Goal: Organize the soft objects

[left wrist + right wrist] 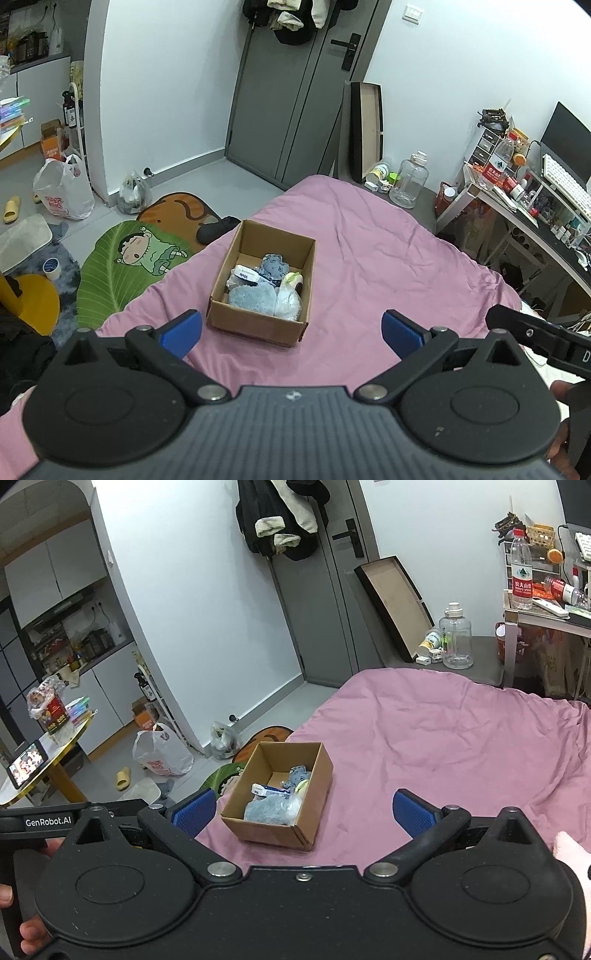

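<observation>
**A:** Both tools are up over the near end of the pink bedspread (pixel 369 240), and the left gripper (pixel 291 334) has its blue pads spread wide, released, nothing between them.

**B:** Same story on the right gripper (pixel 303 812): jaws apart, empty, the blue fingertips (pixel 415 814) flanking open bedspread.

**A:** And there's the cardboard box (pixel 258 325), sitting open on the bed toward its left edge, just beyond the left tool's fingers.

**B:** Look inside it. A fluffy blue-grey soft toy (pixel 251 301) lies at the near end, a blue patterned cloth piece (pixel 272 266) toward the far end, a white tissue pack (pixel 245 276) at the left wall.

**A:** A clear plastic-wrapped item (pixel 288 302) is tucked at the right wall, with something pale green and white behind it; I can't tell what.

**B:** From the right wrist camera the box (pixel 277 827) shows left of centre, the same blue fluff (pixel 264 812) at its near end.

**A:** Off the bed's left side, a green leaf-shaped rug (pixel 122 266) lies on the floor.
</observation>
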{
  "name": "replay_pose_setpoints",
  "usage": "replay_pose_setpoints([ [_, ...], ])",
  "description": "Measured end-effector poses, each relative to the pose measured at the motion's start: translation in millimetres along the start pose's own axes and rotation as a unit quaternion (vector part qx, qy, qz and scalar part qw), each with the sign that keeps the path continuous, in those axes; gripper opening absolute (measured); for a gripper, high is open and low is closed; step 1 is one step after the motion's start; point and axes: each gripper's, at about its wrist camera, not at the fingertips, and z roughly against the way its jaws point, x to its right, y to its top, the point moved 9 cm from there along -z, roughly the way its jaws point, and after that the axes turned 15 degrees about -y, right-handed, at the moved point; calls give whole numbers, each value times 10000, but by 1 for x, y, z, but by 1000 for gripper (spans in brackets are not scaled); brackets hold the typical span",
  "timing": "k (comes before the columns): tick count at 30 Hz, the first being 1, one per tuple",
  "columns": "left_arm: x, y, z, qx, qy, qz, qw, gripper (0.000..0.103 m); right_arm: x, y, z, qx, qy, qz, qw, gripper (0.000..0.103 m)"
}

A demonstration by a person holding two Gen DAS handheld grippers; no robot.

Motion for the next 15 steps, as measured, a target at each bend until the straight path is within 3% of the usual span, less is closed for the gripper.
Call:
replay_pose_setpoints([
  [15,20,-15,28,116,31,-206,9997,103,11,-14,35,162,77,34,9998,103],
])
